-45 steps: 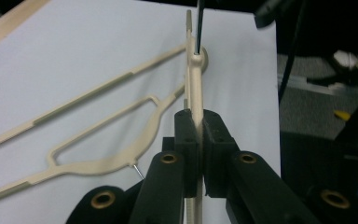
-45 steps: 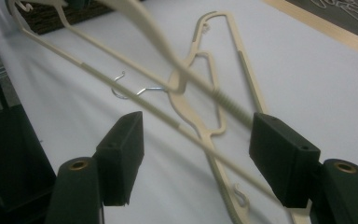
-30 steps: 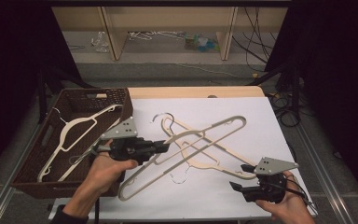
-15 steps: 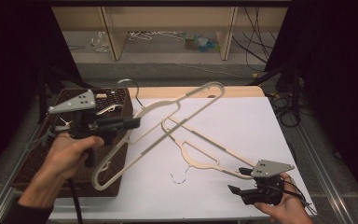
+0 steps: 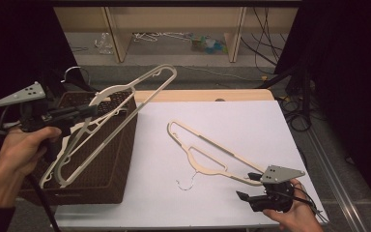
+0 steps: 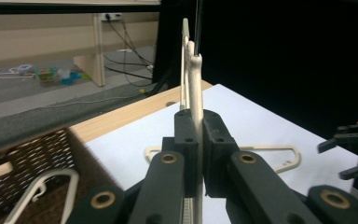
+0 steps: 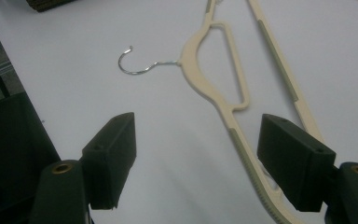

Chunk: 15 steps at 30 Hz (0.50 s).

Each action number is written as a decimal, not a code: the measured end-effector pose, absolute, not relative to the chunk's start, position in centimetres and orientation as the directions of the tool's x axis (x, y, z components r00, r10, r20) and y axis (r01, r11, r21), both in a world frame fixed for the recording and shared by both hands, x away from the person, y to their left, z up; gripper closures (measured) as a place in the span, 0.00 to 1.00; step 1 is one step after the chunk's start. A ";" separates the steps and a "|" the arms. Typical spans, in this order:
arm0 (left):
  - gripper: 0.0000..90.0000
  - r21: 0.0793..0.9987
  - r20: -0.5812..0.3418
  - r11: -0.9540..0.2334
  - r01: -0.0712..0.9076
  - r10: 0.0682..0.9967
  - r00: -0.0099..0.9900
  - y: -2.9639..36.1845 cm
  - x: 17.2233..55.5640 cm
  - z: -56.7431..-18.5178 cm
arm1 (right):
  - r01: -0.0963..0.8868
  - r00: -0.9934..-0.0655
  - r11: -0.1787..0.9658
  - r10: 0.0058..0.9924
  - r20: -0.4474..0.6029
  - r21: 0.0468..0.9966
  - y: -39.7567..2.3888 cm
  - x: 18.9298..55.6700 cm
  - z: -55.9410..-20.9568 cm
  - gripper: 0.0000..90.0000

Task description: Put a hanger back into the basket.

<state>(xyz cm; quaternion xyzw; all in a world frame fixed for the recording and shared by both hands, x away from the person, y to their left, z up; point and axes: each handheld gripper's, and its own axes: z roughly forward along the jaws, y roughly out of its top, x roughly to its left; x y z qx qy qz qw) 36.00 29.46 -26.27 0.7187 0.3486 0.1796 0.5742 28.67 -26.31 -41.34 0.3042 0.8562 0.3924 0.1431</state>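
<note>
— Nearest us, the right gripper (image 5: 245, 189) sits low at the front corner of the counter (image 5: 251, 125), jaws spread wide with nothing between them. They've just been easing a little wider. In the right gripper view the cream hanger on the counter (image 7: 233, 100) runs under the gap, one arm passing close by the right-hand jaw.

— So if it goes down from there?

— It could land on that thin arm off-centre and lever the hanger up, or skid it across the white sheet. The wire hook (image 5: 186, 185) lies loose beside it and might snag, too.

— And the other hand?

— The left gripper (image 5: 89, 112) is up over the brown wicker basket (image 5: 111, 164), jaws pinched tight on a lifted hanger (image 5: 125, 104). The left gripper view shows the cream plastic squeezed edge-on between the jaws.

— That looks a narrow hold.

— It is, I'd say. The long frame sticks out both ways from the grip, so it may swivel in the jaws as the hand tips it toward the basket. Its low end hangs near the basket's front wall and could catch on the weave.

— Anything in the basket already?

— Another pale hanger (image 6: 42, 193) lies in there. The new one could hook into it and rest propped on the rim instead of dropping flat.
</note>
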 end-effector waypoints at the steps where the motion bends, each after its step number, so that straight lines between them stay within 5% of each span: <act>1: 0.96 0.951 -0.146 -0.090 0.296 0.714 0.684 29.9 36.1 -26.5 | 0.407 -0.776 0.507 0.631 -0.006 0.760 -26.3 28.7 -41.4 0.32; 15: 0.96 0.944 -0.040 -0.174 0.280 0.782 0.622 34.8 38.1 -29.3 | 0.401 -0.783 0.515 0.623 -0.009 0.758 -26.3 28.7 -41.6 0.32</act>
